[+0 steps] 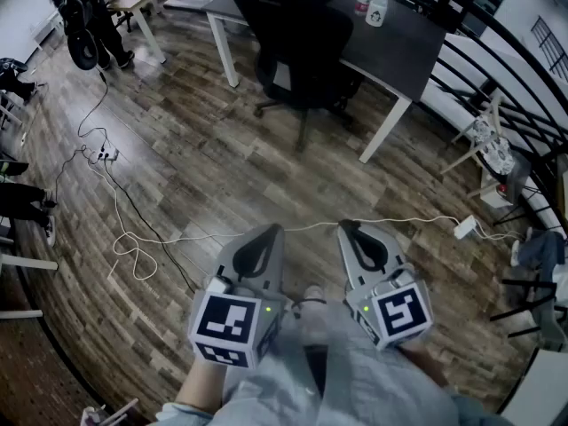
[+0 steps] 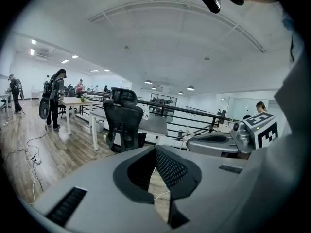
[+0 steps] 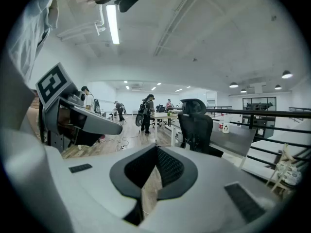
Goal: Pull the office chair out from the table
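Looking down from my head, my left gripper (image 1: 272, 232) and right gripper (image 1: 348, 226) hang side by side over the wood floor (image 1: 204, 167), well short of the chair (image 1: 302, 51), which is tucked against the dark table (image 1: 404, 38). In the left gripper view, my jaws are closed on nothing, and the chair stands ahead with its back toward me. The right gripper view shows the same: jaws together, empty, with the chair ahead at the table's edge.

office chair (image 1: 302, 51): black, high back with headrest, upright on a wheeled star base, back facing the camera | place: top centre of the head view, seat tucked under the near edge of the table (image 1: 399, 47) | table: dark top, white legs, slanting across top centre to upper right
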`<state>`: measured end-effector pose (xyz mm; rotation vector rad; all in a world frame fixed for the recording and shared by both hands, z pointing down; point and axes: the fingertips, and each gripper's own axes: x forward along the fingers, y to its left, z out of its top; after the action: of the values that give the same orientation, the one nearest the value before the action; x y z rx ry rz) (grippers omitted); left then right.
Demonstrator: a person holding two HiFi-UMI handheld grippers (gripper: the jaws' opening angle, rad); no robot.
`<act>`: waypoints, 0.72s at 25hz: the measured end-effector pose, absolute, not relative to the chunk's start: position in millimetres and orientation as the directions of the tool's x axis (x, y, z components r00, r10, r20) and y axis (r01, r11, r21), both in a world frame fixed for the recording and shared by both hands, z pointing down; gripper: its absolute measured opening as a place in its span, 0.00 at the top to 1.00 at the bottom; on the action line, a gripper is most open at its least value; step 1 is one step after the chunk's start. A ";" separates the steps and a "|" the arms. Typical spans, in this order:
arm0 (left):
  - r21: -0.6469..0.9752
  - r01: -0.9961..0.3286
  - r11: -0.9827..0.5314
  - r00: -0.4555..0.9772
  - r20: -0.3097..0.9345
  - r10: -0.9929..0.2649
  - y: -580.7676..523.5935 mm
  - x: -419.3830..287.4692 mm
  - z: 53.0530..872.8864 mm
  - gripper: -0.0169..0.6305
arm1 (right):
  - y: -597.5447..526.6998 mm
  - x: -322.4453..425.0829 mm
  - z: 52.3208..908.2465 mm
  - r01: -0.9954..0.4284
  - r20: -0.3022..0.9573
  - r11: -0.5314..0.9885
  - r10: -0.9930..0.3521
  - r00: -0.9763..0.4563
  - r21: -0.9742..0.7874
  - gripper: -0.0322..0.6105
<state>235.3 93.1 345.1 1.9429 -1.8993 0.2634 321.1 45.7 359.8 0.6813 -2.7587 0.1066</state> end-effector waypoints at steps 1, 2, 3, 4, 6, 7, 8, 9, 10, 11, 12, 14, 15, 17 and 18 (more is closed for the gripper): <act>0.157 -0.988 0.011 0.055 0.410 -0.911 92.9 234.4 346.1 0.96 | 44.5 320.2 360.4 -0.468 0.303 0.884 -0.446 -0.843 -0.001 0.95; 0.157 -0.988 0.011 0.055 0.409 -0.911 92.7 233.4 347.0 0.96 | 43.6 319.4 361.2 -0.470 0.303 0.883 -0.448 -0.841 -0.001 0.95; 0.158 -0.987 0.011 0.055 0.409 -0.911 92.6 232.2 347.8 0.96 | 42.9 318.5 362.0 -0.472 0.304 0.882 -0.449 -0.840 -0.001 0.95; 0.158 -0.987 0.011 0.055 0.409 -0.911 92.7 230.8 348.3 0.96 | 42.8 317.4 362.8 -0.473 0.305 0.881 -0.450 -0.839 -0.001 0.95; 0.160 -0.987 0.011 0.057 0.409 -0.911 93.6 227.6 349.0 0.96 | 44.0 315.1 364.9 -0.473 0.315 0.881 -0.448 -0.837 -0.003 0.95; 0.162 -0.987 0.011 0.057 0.409 -0.911 94.4 225.8 349.4 0.96 | 44.9 313.4 365.5 -0.472 0.318 0.881 -0.447 -0.836 -0.003 0.95; 0.162 -0.987 0.011 0.057 0.410 -0.910 95.1 223.9 349.8 0.96 | 45.3 311.1 365.3 -0.470 0.317 0.882 -0.446 -0.837 -0.001 0.95; 0.162 -0.987 0.012 0.056 0.410 -0.910 95.6 221.6 350.0 0.96 | 45.2 308.3 364.4 -0.468 0.314 0.884 -0.445 -0.839 0.001 0.95; 0.162 -0.987 0.014 0.054 0.411 -0.910 95.7 218.8 350.0 0.96 | 44.9 305.6 363.5 -0.467 0.312 0.884 -0.444 -0.840 0.003 0.95; 0.164 -0.986 0.017 0.052 0.411 -0.910 95.6 215.8 349.7 0.96 | 44.6 302.8 363.0 -0.466 0.312 0.885 -0.443 -0.840 0.003 0.95; 0.166 -0.986 0.021 0.050 0.412 -0.910 95.6 212.5 349.2 0.96 | 44.6 299.9 362.6 -0.465 0.314 0.885 -0.442 -0.840 0.000 0.95; 0.175 -0.984 0.032 0.044 0.414 -0.909 96.9 204.8 348.0 0.96 | 45.4 293.1 363.3 -0.466 0.323 0.885 -0.439 -0.838 -0.006 0.95; 0.178 -0.983 0.038 0.040 0.415 -0.909 98.0 199.7 347.4 0.96 | 45.9 288.8 364.2 -0.465 0.327 0.885 -0.438 -0.838 -0.006 0.95; 0.177 -0.983 0.050 0.028 0.414 -0.910 101.0 186.7 346.6 0.96 | 46.4 278.3 365.0 -0.462 0.330 0.887 -0.433 -0.839 -0.008 0.95; 0.176 -0.983 0.057 0.021 0.413 -0.910 102.8 179.2 346.1 0.96 | 46.6 272.3 364.6 -0.459 0.329 0.888 -0.431 -0.840 -0.009 0.95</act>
<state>179.2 102.8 346.1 1.8895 -1.9261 0.2336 272.3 46.6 364.6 0.6636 -2.7360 0.1242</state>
